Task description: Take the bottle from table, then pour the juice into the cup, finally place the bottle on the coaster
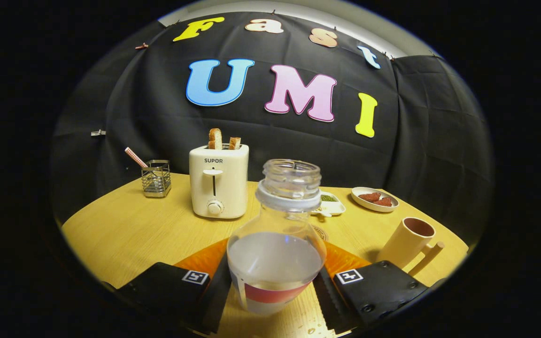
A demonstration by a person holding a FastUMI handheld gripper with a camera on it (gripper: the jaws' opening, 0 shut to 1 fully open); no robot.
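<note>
Jaws grasping the bottle, one finger on each flank. Cap off, cloudy juice fills about half. It's upright between the fingers, base low over the desk; can't tell if it's lifted. Take step done or nearly, pour and placement left. Cup ahead to the right, tilted. Coaster just behind the bottle. Toaster, wire holder, two small dishes sit further back, clear of the pour path
</note>
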